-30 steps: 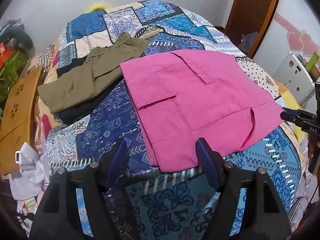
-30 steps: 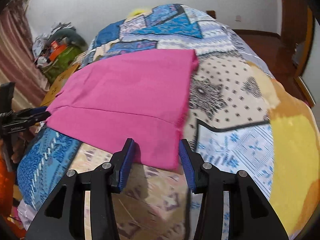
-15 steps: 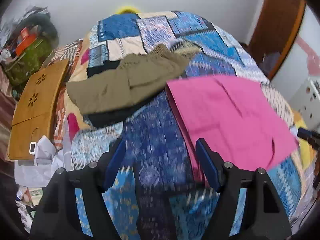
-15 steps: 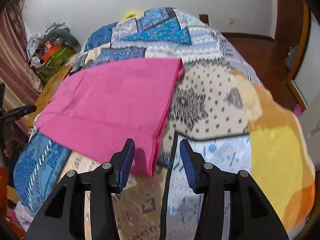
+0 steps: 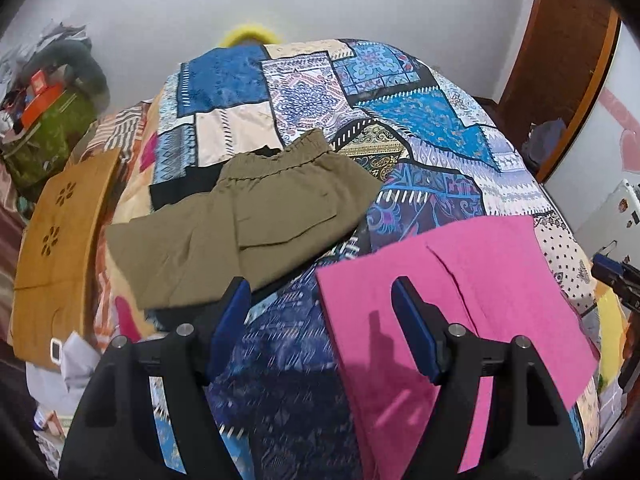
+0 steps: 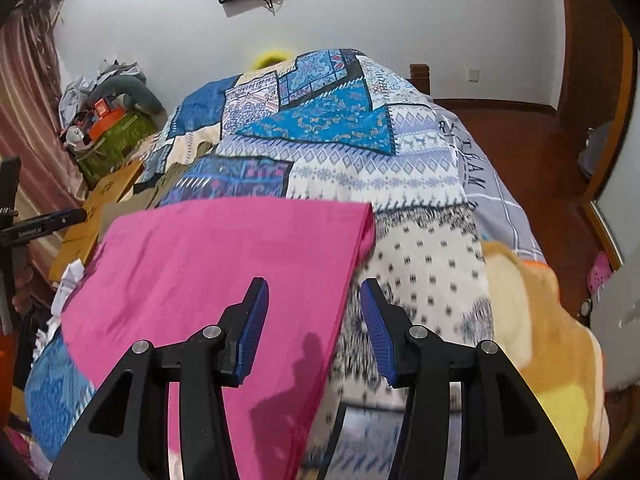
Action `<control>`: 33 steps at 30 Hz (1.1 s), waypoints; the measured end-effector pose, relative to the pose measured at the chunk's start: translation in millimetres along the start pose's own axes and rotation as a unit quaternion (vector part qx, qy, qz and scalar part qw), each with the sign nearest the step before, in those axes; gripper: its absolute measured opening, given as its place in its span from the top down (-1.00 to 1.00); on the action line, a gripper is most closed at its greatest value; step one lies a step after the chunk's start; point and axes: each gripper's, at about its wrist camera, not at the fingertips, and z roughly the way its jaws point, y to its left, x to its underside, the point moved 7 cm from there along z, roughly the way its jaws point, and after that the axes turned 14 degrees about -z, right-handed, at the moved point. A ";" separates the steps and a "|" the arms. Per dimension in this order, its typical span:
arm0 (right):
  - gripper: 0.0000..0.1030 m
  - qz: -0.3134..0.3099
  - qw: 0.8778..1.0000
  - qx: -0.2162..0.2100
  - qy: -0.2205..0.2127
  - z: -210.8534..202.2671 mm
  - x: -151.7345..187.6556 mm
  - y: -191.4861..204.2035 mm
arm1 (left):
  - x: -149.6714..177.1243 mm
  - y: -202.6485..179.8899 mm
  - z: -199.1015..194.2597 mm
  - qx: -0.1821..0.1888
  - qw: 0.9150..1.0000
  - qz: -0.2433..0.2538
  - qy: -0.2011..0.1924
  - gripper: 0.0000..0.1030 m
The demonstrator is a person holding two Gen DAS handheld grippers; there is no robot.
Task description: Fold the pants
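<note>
The folded pink pants (image 5: 472, 300) lie flat on the patchwork bedspread (image 5: 304, 92); they also show in the right wrist view (image 6: 224, 264). My left gripper (image 5: 322, 296) is open and empty, hovering over the pants' left edge. My right gripper (image 6: 314, 300) is open and empty over their right edge. Folded olive pants (image 5: 248, 220) lie on a dark garment further back on the left. The right gripper's tip (image 5: 612, 272) shows at the left wrist view's right edge.
A brown wooden board (image 5: 56, 248) lies beside the bed at left, with white paper clutter (image 5: 68, 364) below it. A green bag and boxes (image 5: 40, 136) stand at far left. A wooden door frame (image 5: 568, 72) is at the right. A yellow blanket (image 6: 536, 320) covers the bed's right corner.
Both grippers have moved forward over the bed and now hover above the pink pants' side edges. The pants stay flat. Both stay open.
</note>
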 end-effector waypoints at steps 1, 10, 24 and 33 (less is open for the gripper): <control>0.14 0.001 1.000 -0.001 0.000 4.7 -3.2 -2.1 | -1.4 -1.3 4.0 0.000 1.000 0.001 0.002 -0.41; 0.14 0.029 0.999 -0.015 0.028 70.3 -18.9 -31.7 | -2.8 -16.5 54.0 0.009 0.999 0.009 0.046 -0.41; 0.49 -0.002 0.996 -0.030 0.079 140.4 -17.7 -38.0 | 10.8 -17.0 87.9 0.014 0.998 0.015 0.065 -0.33; 0.95 -0.016 0.996 0.000 0.084 145.6 -16.7 -44.2 | 18.1 -4.6 88.7 -0.008 0.999 -0.003 0.051 -0.20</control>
